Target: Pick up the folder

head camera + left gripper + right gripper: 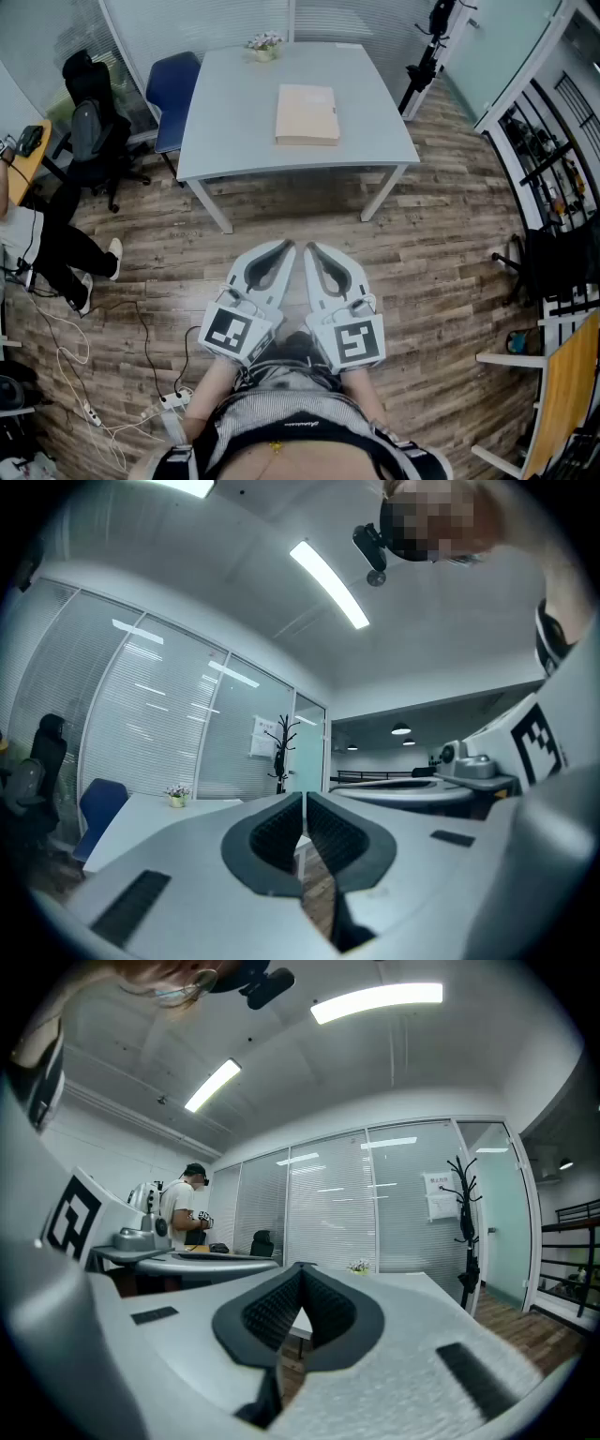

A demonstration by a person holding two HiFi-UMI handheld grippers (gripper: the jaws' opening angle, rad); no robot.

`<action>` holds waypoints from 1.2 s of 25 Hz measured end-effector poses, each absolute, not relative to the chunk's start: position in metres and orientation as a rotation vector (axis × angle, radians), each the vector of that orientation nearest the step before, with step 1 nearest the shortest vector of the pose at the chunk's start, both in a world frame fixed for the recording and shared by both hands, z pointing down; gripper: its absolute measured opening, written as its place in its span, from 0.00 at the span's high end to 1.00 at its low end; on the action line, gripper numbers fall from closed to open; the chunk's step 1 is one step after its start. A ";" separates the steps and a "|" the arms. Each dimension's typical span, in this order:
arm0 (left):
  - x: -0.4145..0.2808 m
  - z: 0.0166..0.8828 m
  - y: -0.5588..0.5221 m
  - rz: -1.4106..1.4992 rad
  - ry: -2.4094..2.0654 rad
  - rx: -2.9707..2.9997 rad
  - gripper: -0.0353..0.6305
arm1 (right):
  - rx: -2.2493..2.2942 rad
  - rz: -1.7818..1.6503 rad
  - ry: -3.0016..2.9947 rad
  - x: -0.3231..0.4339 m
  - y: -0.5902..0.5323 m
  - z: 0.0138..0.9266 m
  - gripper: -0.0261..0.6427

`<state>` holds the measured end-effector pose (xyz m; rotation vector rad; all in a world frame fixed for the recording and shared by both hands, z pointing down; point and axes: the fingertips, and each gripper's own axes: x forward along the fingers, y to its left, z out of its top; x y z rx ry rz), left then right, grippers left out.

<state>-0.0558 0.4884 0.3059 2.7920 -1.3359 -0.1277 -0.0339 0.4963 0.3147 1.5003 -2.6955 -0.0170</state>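
A tan folder point(307, 114) lies flat on the far grey tabletop point(234, 122), well apart from both tools. Near the person, the left claw point(287, 247) and right claw point(310, 247) are each pressed together, empty, above the wood floor point(441, 281). The print on a wall notice point(441, 1196) is too small to read.
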 end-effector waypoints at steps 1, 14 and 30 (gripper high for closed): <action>-0.056 0.306 0.489 -0.125 -1.340 2.789 0.92 | 1.501 -0.017 -2.699 -0.033 0.497 0.315 0.96; -0.046 0.302 0.489 -0.220 -1.362 2.769 0.92 | 1.511 -0.024 -2.713 -0.015 0.495 0.316 0.93; -0.025 0.315 0.472 -0.236 -1.360 2.729 0.80 | 1.459 -0.040 -2.686 0.014 0.479 0.329 0.82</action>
